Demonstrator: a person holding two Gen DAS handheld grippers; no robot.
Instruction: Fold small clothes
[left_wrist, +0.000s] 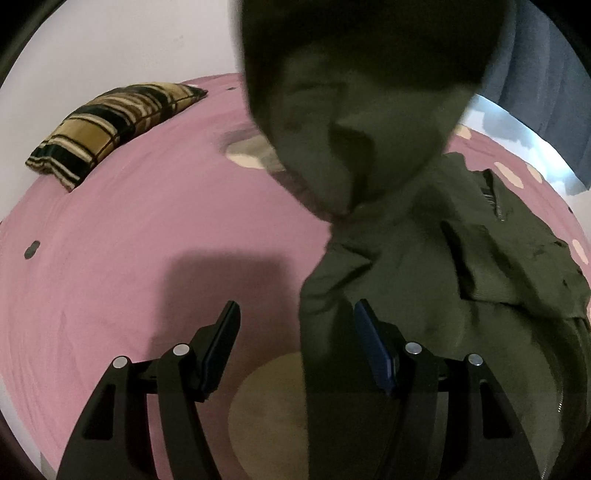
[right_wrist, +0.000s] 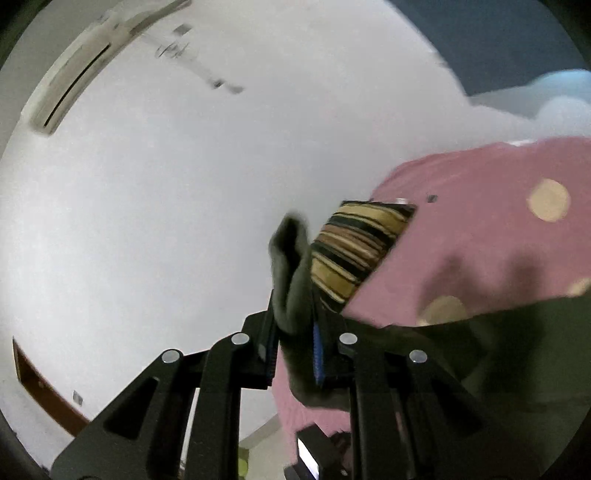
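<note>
A dark olive jacket (left_wrist: 436, 266) with a zip pocket lies on the pink bedsheet (left_wrist: 122, 240) at the right. Part of it is lifted and hangs blurred across the upper middle of the left wrist view. My left gripper (left_wrist: 295, 325) is open and empty, just above the sheet at the jacket's left edge. My right gripper (right_wrist: 295, 317) is shut on a fold of the olive jacket (right_wrist: 291, 266) and holds it up, tilted toward the wall. More of the jacket trails to the lower right of the right wrist view.
A yellow and black striped pillow (left_wrist: 110, 125) lies at the far left of the bed, also in the right wrist view (right_wrist: 354, 247). The sheet has cream dots (right_wrist: 548, 199). A white wall (right_wrist: 184, 203), an air conditioner (right_wrist: 74, 74) and a dark curtain (left_wrist: 546, 74) are behind.
</note>
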